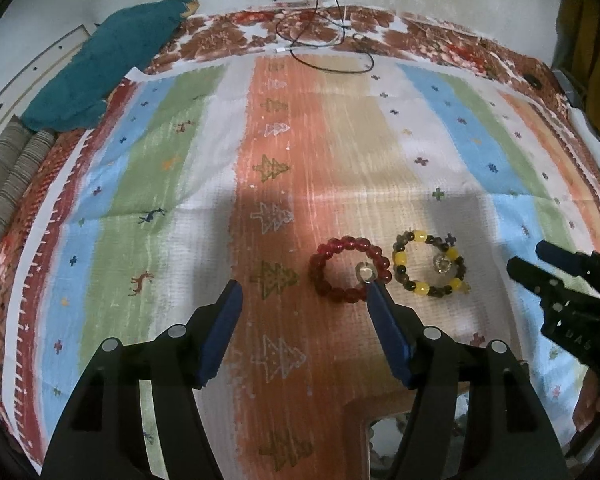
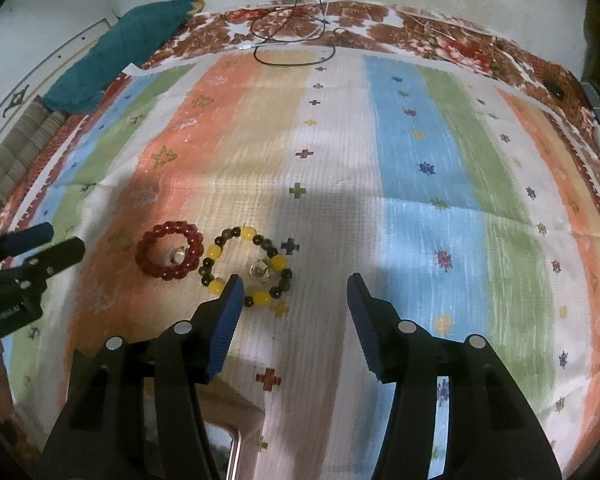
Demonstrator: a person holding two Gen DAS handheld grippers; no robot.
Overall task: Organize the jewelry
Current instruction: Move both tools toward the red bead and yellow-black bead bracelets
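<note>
A red bead bracelet [image 1: 332,254] lies flat on the striped cloth [image 1: 180,152], with a clear glass bead [image 1: 365,271] inside its ring. Right of it lies a yellow-and-dark bead bracelet [image 1: 410,280] with a second clear bead [image 1: 443,263] inside. My left gripper [image 1: 305,286] is open and empty, its right fingertip just short of the red bracelet. My right gripper [image 2: 295,280] is open and empty; its left fingertip overlaps the yellow bracelet [image 2: 236,240] at its near edge. The red bracelet [image 2: 160,236] lies to the left there.
A teal cloth [image 1: 112,56] lies at the far left edge. Black cables [image 1: 324,40] trail over the far side of the floral bedspread [image 1: 440,40]. A shiny box edge [image 2: 236,452] shows at the bottom, below the fingers. Folded striped fabric [image 1: 8,184] lies at the left.
</note>
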